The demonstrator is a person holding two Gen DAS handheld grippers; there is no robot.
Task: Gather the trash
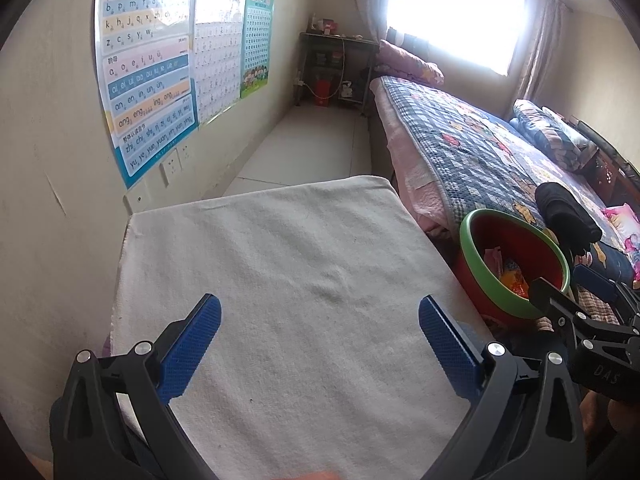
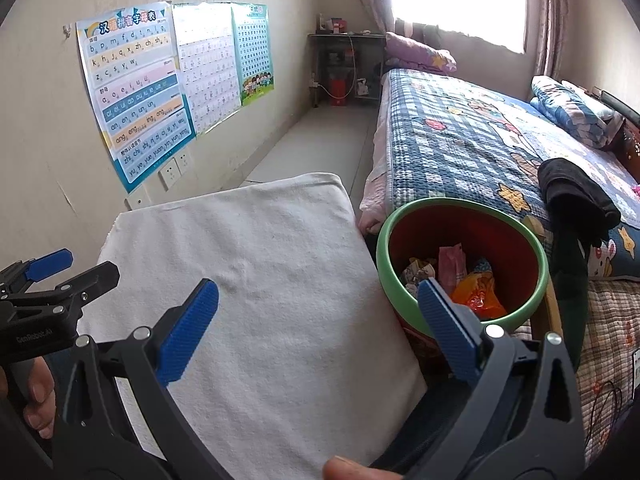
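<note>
— Trash (image 2: 460, 276) is sitting inside the red bin (image 2: 520, 240) with the green rim, isn't it?

— Yes. In the right wrist view the bin is standing off the right edge of the white-covered tabletop (image 2: 248, 280), between it and the bed (image 2: 460, 136). Crumpled paper, a pink wrapper and an orange wrapper are lying at its bottom.

— Where is that relative to the right tongs (image 2: 318, 322)?

— At about one o'clock from them. Their right blue finger is overlapping the bin's near rim in the picture; whether it is touching, I cannot tell. Their left finger is hanging over the white cloth. The fingers are standing wide apart, released, with nothing between them.

— And the left tongs (image 1: 320, 334)?

— They are hovering over the cloth too, spread wide and gripping nothing. From the left wrist view the bin (image 1: 472, 252) is lying at two o'clock, well to the right of them, and the wrappers (image 1: 508, 274) are showing just inside the rim. The right tongs (image 1: 572, 292) are showing at the right edge, at three o'clock, near the bin.

— Is the left tool showing in the right view?

— It is, at nine o'clock, with a hand (image 2: 38, 400) wrapping its handle. A fingertip (image 2: 348, 468) is peeking in at six o'clock. A black garment (image 2: 576, 196) is lying on the bed beyond the bin.
</note>
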